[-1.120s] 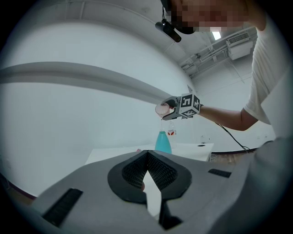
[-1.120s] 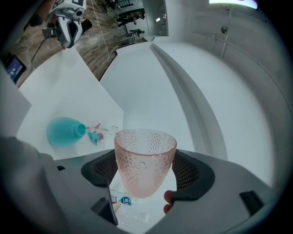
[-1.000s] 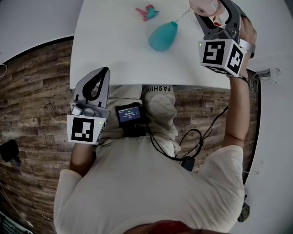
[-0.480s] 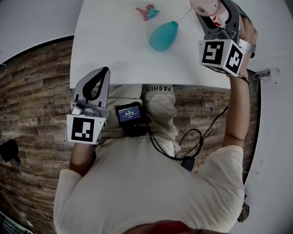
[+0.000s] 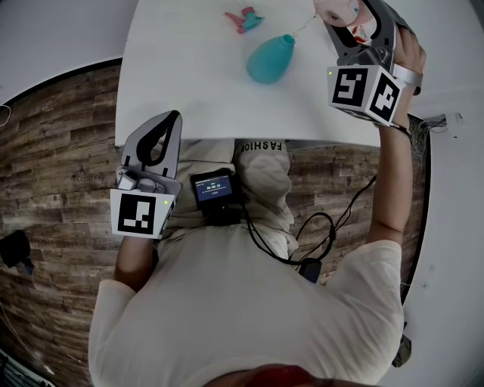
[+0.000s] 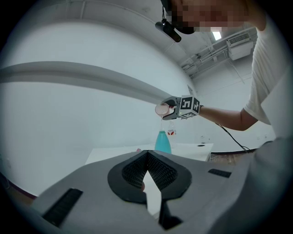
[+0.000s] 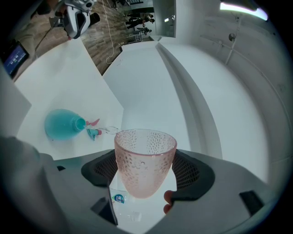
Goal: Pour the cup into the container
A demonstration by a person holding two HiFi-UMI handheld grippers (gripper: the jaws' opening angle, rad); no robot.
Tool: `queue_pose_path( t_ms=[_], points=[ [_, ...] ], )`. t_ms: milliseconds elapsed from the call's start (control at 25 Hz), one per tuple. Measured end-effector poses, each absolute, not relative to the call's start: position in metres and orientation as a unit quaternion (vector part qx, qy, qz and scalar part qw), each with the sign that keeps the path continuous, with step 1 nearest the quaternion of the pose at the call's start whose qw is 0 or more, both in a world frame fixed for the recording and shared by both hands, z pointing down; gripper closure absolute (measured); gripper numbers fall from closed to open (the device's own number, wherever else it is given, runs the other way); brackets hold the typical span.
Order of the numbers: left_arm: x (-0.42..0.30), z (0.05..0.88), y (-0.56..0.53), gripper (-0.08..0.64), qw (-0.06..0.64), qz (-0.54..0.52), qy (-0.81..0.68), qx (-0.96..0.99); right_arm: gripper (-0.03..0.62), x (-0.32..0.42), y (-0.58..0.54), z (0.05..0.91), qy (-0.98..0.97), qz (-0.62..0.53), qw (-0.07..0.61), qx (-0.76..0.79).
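My right gripper (image 5: 354,21) is shut on a pink dimpled glass cup (image 5: 335,9), held tilted above the far right of the white table (image 5: 189,83). A thin stream of water (image 5: 302,26) runs from the cup's rim toward the mouth of a teal vase-shaped container (image 5: 270,59) lying left of it. In the right gripper view the cup (image 7: 144,160) sits between the pads of the right gripper (image 7: 145,170), and the container (image 7: 62,124) lies at left. My left gripper (image 5: 160,130) hangs shut and empty off the table's near edge. The left gripper view shows the left gripper (image 6: 147,157), the container (image 6: 162,142) and the cup (image 6: 162,109) far off.
A small pink and teal clip-like object (image 5: 243,19) lies on the table beyond the container. A clear bottle with a blue label (image 7: 118,199) shows under the cup. Wooden floor (image 5: 53,151) surrounds the table; a cable and a small screen (image 5: 212,188) hang at the person's waist.
Almost nothing differs: the right gripper with the tilted cup has shifted very slightly, and the left gripper has stayed still.
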State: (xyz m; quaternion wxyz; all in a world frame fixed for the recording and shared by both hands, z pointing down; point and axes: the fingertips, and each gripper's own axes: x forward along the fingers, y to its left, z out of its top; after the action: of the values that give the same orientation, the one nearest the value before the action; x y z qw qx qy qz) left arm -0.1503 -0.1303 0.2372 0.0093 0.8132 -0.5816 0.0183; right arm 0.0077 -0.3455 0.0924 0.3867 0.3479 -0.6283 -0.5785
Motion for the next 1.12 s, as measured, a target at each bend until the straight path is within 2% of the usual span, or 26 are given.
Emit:
queue_pose_path(
  t_ms=[1120],
  points=[
    [-0.1532, 0.238, -0.1288, 0.549, 0.011, 0.017, -0.583, 0.812, 0.219, 0.0003, -0.3394, 0.0863, -0.582, -0.634, 0.377, 0.342]
  ],
)
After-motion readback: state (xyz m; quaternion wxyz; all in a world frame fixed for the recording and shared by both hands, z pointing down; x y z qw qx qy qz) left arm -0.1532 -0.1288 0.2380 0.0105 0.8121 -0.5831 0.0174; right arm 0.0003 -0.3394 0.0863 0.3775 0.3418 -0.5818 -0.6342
